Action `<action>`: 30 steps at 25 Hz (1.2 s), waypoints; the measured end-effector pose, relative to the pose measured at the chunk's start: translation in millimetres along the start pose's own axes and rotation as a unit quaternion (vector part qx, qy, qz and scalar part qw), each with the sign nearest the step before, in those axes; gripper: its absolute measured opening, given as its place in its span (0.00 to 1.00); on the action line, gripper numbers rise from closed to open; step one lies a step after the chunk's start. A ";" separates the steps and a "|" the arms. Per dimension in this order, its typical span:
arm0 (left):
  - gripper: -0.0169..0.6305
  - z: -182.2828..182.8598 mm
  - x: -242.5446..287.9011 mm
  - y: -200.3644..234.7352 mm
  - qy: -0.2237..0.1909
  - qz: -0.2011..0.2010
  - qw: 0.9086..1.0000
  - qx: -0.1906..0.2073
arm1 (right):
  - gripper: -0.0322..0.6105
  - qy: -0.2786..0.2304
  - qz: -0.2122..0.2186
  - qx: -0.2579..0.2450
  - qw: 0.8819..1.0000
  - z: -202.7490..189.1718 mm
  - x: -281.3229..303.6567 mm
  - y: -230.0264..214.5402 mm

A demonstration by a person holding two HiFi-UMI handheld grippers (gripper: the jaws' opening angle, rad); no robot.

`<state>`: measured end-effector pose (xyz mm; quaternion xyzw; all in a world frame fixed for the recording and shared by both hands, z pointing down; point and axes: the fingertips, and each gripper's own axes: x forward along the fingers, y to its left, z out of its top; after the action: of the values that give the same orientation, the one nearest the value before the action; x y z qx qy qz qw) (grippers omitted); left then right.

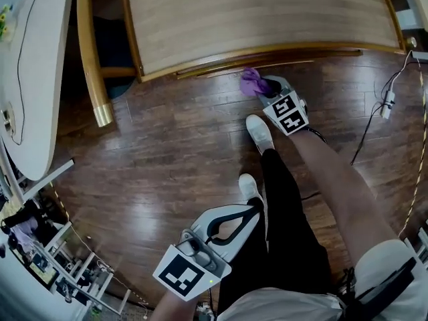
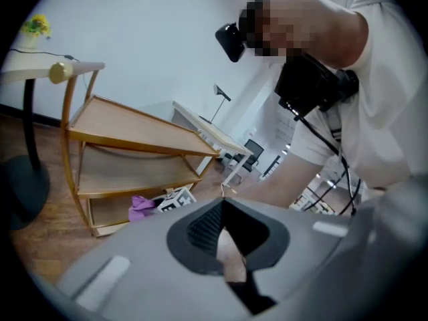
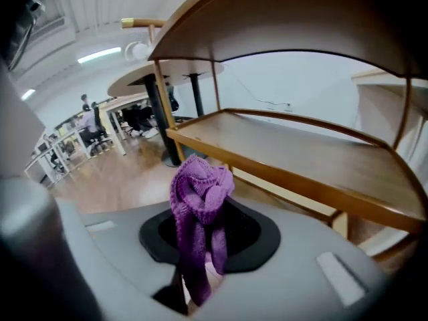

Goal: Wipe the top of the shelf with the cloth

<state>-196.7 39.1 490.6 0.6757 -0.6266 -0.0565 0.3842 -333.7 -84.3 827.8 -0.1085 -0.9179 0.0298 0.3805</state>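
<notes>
Far left, a white worktop is seen curving along the edge of the head view, with a thin black cable trailed across it. Next to it, the wooden shelf is taken in from above: its bare top board fills the upper part of the view, and a rounded corner post runs down to the dark wood floor.

Low in the middle, the left claw is held close to the person's body, well apart from the shelf. Its tips are pressed together and nothing is gripped between them, as its own view confirms. Just beyond it, two white shoes are planted on the floor, one ahead of the other.

Further right, the right claw is lowered to the foot of the shelf, just in front of its front edge and near the floor. It is clenched on the purple cloth. In the right gripper view the cloth is bunched up above the pinch, and a tail is left hanging down between the jaws. From there a lower shelf board is seen just past the cloth, and the board above arches overhead. The cloth is touching neither.

At the far right, a cable is laid loosely over the floor.
</notes>
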 end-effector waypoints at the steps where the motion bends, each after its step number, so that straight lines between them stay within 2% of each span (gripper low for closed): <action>1: 0.05 -3.3 -7.3 2.4 -0.004 0.008 1.000 -0.004 | 0.20 -0.007 0.020 -0.009 1.000 13.6 16.1 22.6; 4: 0.05 -11.3 -29.4 9.0 -0.015 0.034 0.999 -0.017 | 0.20 -0.023 0.064 -0.034 0.997 49.9 56.5 78.0; 6: 0.05 -15.3 -43.7 13.7 -0.023 0.051 0.998 -0.026 | 0.20 -0.027 0.078 -0.053 0.995 70.3 76.9 102.0; 9: 0.05 -22.4 -61.2 21.4 -0.031 0.074 0.996 -0.035 | 0.20 -0.034 0.093 -0.062 0.993 88.1 105.5 125.8; 12: 0.05 -28.7 -69.4 29.7 -0.035 0.086 0.995 -0.044 | 0.20 -0.039 0.096 -0.054 0.993 95.2 123.9 128.6; 17: 0.05 -31.1 -60.3 24.9 -0.034 0.072 0.996 -0.043 | 0.20 -0.033 0.072 -0.046 0.996 81.6 111.3 101.7; 30: 0.05 1.5 1.7 0.2 0.014 -0.012 1.000 0.012 | 0.20 -0.001 -0.029 0.000 1.000 17.4 23.7 -31.6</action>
<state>-197.3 36.9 490.4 0.6885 -0.6135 -0.0443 0.3842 -367.8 -109.3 836.2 -0.0818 -0.9212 0.0193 0.3799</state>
